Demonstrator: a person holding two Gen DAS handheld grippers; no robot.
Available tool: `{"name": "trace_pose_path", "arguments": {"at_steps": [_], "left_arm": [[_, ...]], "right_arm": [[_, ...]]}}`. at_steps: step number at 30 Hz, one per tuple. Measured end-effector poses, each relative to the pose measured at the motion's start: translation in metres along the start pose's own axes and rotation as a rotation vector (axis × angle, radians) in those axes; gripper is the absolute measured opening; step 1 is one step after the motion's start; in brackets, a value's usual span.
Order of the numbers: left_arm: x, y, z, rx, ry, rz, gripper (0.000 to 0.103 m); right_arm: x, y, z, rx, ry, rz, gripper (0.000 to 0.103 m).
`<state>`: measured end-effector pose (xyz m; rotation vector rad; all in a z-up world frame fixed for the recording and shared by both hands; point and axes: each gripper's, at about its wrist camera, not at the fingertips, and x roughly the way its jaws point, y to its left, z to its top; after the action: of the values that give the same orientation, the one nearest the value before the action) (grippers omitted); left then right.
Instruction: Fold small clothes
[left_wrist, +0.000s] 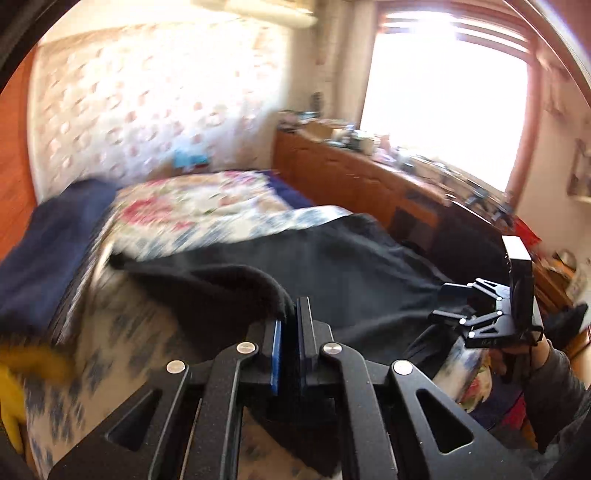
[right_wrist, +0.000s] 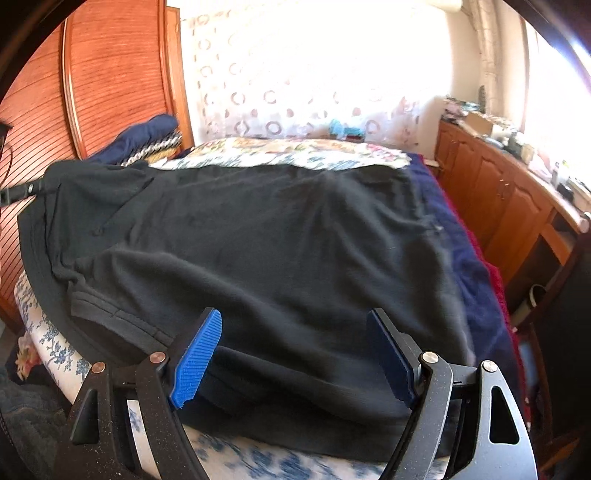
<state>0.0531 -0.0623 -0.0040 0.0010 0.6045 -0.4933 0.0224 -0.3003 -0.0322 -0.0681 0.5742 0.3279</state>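
Left gripper (left_wrist: 290, 328) pinches the shirt's (left_wrist: 332, 266) edge. Right wrist view alone shows the whole shirt (right_wrist: 258, 240) across the bed (right_wrist: 280, 153), right gripper (right_wrist: 295, 354) spread wide.

Daylight pours in hard through the window (left_wrist: 443, 103), totally blown out white, and the wallpaper (right_wrist: 295, 74) beside it washes out too. Left wrist view is smeared with motion blur, worst on the bed (left_wrist: 166, 210) far from the window. Right wrist view is sharper. Fisheye bends both, with dark corners.
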Motion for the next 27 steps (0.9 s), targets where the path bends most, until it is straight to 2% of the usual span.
{"name": "trace_pose_path", "arguments": {"at_steps": [6,12,18,22,23,24,27], "left_arm": [[0.035,-0.052,0.050,0.086,-0.003,-0.110,0.008],[0.056,-0.104,0.084,0.174,0.002,-0.213,0.008],[0.077,-0.136,0.096,0.210,0.035,-0.273,0.008],[0.093,-0.146,0.090,0.235,0.109,-0.294,0.010],[0.095,-0.148,0.087,0.251,0.121,-0.292,0.019],[0.095,-0.149,0.084,0.258,0.118,-0.286,0.037],[0.092,-0.141,0.081,0.251,0.108,-0.273,0.057]], "right_arm": [[-0.035,-0.021,-0.006,0.041,-0.065,-0.030,0.082],[-0.062,-0.046,-0.017,0.102,-0.106,-0.074,0.082],[-0.076,-0.068,-0.028,0.139,-0.103,-0.115,0.082],[-0.079,-0.071,-0.030,0.149,-0.097,-0.120,0.082],[-0.077,-0.072,-0.028,0.150,-0.093,-0.123,0.082],[-0.077,-0.073,-0.028,0.153,-0.090,-0.127,0.082],[-0.072,-0.074,-0.023,0.162,-0.081,-0.125,0.082]]}}
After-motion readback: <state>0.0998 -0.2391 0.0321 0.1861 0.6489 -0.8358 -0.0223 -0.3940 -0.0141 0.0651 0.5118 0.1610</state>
